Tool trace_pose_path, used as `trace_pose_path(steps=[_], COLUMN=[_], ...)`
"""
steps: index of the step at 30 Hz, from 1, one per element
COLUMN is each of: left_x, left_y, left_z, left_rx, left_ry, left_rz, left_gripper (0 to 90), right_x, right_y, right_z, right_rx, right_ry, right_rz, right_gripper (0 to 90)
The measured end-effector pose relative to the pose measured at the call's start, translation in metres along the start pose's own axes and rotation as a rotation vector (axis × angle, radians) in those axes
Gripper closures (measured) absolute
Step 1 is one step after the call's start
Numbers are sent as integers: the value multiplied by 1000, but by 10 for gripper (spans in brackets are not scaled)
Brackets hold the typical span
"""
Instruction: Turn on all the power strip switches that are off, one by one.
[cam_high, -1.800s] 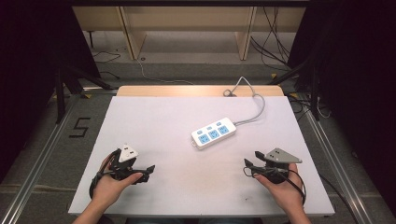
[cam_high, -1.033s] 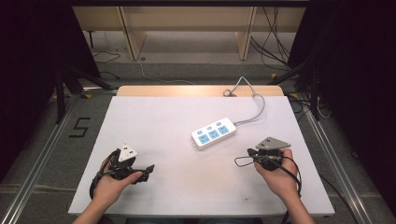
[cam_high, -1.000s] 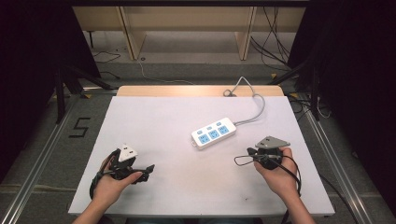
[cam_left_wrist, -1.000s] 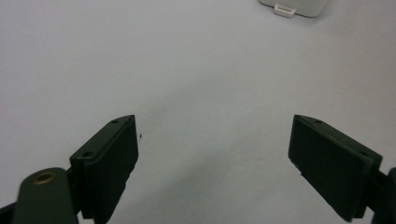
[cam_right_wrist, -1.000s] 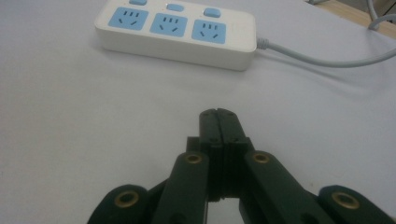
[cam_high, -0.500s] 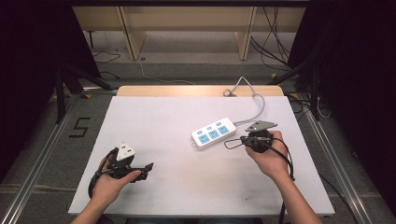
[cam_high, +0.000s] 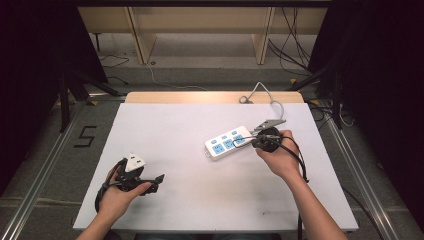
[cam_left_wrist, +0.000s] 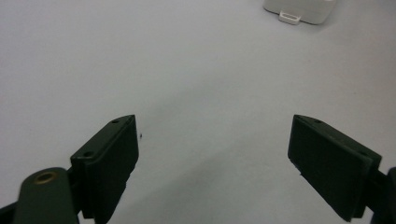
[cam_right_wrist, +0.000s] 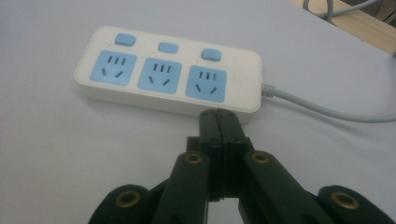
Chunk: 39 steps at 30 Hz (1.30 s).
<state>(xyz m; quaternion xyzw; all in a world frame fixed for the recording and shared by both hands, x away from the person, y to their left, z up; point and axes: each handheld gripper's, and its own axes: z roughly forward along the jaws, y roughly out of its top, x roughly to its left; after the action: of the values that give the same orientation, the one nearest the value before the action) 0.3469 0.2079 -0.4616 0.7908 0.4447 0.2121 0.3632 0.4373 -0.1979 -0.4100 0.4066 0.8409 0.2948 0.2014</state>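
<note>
Strip (cam_high: 229, 142): mid-bench, right of centre, long axis crosswise just ahead of right tongs (cam_right_wrist: 218, 116), which are closed, empty, tips at its near edge. Left tongs (cam_left_wrist: 212, 161): apart, empty, well away.

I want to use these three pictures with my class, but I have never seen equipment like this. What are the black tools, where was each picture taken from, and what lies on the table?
A person sits at a white table with a hand-held gripper in each hand; each is a clamp with two black jaws. The high view looks down from above. The other two come from cameras riding on the grippers.

The left gripper has its jaws wide apart, holding nothing, over bare table. The right gripper has its jaws pressed together, with nothing between them, at the near edge of a white power strip with three blue sockets, three blue buttons and a grey cable.
</note>
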Motion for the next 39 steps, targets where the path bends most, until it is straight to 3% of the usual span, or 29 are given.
trace_pose_path(steps=[8,22,39], left_x=[-1,0,0], left_y=[0,-1,0], left_z=[1,0,0], left_rx=[1,-1,-1], left_ry=[-2,-2,-1], left_rz=[-12,-33,-27], left_gripper=[159,157,163], right_x=[1,0,-1], right_y=[19,47,57], right_z=[10,25,48], right_rx=[24,42,108], right_ry=[4,16,11], right_rz=[-18,-8,-4], right_gripper=[900,900,900])
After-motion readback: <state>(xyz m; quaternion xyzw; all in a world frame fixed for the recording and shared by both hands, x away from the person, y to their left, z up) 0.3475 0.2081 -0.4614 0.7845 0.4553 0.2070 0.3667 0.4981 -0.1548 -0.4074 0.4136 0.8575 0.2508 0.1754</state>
